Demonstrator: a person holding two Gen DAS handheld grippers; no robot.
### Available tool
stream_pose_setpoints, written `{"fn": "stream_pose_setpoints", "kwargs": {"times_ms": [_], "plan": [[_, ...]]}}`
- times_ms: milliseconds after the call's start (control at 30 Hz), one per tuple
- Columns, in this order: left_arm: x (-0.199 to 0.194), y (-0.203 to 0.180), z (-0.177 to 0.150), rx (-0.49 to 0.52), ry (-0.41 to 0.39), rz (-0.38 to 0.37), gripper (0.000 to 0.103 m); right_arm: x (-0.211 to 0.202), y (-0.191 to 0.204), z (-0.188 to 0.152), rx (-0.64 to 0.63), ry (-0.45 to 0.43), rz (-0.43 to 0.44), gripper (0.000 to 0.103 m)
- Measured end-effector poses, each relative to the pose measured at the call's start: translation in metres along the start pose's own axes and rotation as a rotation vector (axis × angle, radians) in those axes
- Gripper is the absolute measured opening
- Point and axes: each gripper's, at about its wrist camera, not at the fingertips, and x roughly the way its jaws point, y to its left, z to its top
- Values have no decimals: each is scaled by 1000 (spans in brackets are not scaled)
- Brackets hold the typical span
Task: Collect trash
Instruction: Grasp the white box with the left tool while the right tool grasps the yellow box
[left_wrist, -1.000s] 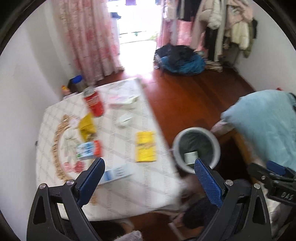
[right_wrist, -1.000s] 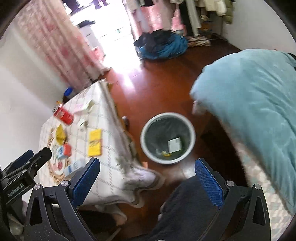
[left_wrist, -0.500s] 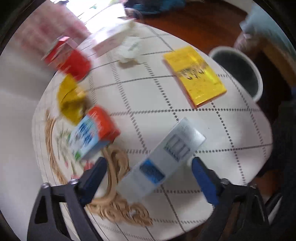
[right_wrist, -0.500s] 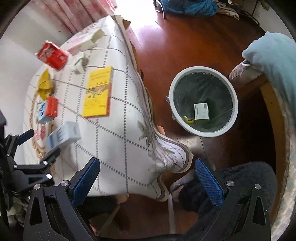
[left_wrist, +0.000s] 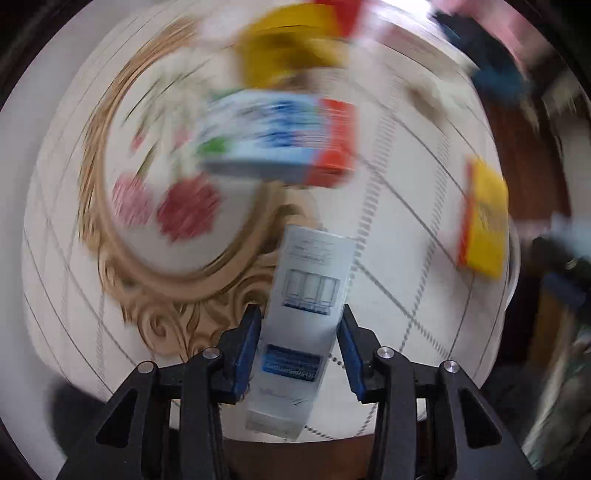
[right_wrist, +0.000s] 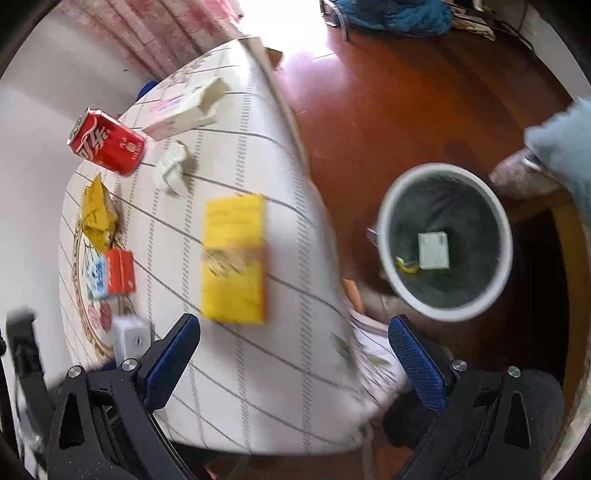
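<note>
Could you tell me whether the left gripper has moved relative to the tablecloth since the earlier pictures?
Yes. The left gripper has come down to the tablecloth, and its jaws are closing around the grey-white carton.

We see bare tablecloth (right_wrist: 266, 387) at the table's near edge, under the right gripper (right_wrist: 293, 352), so there is room to come down there. Just ahead lies the yellow box (right_wrist: 234, 258). Farther left the ground is crowded: a red and blue carton (right_wrist: 110, 273), a crumpled yellow wrapper (right_wrist: 96, 212), a red can (right_wrist: 107, 142) and a white wad (right_wrist: 171, 171). The trash bin (right_wrist: 391, 206) stands open-mouthed on clear wooden floor (right_wrist: 388, 103) right of the table.
</note>
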Motion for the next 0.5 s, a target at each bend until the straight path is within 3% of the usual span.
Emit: {"fn": "stream_pose_setpoints", "kwargs": {"times_ms": [33,100,267,300,333,500], "plan": [[3,10,0,-61,0,-28,39,7,10,6,-12,6,-11,96],[8,16,1,-90,7,-52,40,24,26,18,-37,22,-44,94],[12,12,8,-35,-4,-26,40,52,50,29,-86,45,-134,81],[13,12,8,-18,-6,-20,40,52,57,28,-120,33,-155,65],[14,9,7,-7,-7,-17,40,51,62,26,-145,30,-168,59],[11,-2,7,44,-17,-11,40,50,68,-8,-248,98,-169,59]]}}
